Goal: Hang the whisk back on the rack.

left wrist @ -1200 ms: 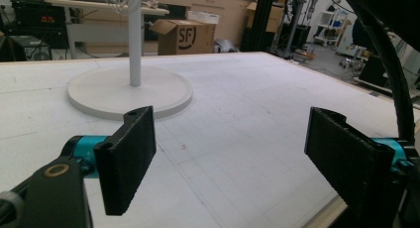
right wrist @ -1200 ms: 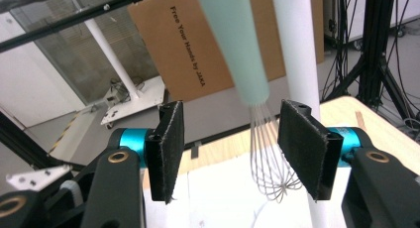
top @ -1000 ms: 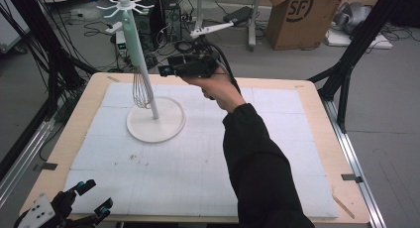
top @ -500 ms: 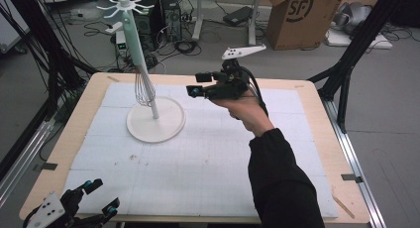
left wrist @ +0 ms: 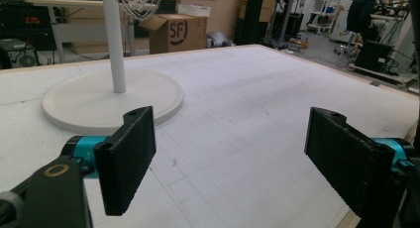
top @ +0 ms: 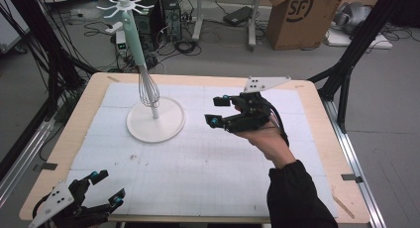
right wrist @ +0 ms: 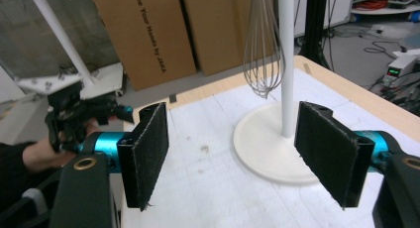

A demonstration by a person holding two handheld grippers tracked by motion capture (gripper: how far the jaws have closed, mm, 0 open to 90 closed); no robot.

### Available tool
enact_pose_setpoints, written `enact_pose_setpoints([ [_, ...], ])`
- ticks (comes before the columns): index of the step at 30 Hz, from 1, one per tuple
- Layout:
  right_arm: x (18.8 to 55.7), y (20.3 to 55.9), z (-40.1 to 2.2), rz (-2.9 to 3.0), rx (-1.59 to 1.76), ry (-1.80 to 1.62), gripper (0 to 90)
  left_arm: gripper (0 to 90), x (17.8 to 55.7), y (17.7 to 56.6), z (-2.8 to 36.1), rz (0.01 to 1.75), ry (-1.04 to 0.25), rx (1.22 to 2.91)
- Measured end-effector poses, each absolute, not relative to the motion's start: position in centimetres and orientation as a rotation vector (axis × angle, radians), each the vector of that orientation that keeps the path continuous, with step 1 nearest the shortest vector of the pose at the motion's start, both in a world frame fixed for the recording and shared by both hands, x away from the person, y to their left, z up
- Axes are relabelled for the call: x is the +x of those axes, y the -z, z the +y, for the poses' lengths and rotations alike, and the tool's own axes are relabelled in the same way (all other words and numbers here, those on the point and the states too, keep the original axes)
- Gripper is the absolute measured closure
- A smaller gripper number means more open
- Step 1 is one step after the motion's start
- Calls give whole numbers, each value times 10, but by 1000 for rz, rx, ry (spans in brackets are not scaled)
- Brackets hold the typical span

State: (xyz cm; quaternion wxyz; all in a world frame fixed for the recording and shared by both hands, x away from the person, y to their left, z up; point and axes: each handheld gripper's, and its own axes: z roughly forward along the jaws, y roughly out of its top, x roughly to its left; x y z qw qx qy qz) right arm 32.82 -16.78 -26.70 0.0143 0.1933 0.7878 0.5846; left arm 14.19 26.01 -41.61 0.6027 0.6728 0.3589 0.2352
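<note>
whisk [top: 147,89]: thin shiny metal wire
stand [top: 155,120]: smooth matt white plastic
table [top: 317,96]: pale wood edge, under the stand

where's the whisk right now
The whisk hangs wires-down on the white stand, beside its pole, at the table's far left in the high view, with the right hand-held gripper to its right.

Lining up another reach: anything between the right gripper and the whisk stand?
Nothing: in the high view, bare white mat separates the right gripper from the stand.
</note>
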Motion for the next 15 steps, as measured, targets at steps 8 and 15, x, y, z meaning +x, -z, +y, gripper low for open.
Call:
enact_pose_setpoints([
  [8, 294, 288, -197, 2369, 601, -1822, 282, 204, 141, 413, 257, 810, -558, 1556],
  [15, 273, 315, -221, 2325, 667, -1805, 251, 203, 140, 411, 254, 794, -567, 1555],
])
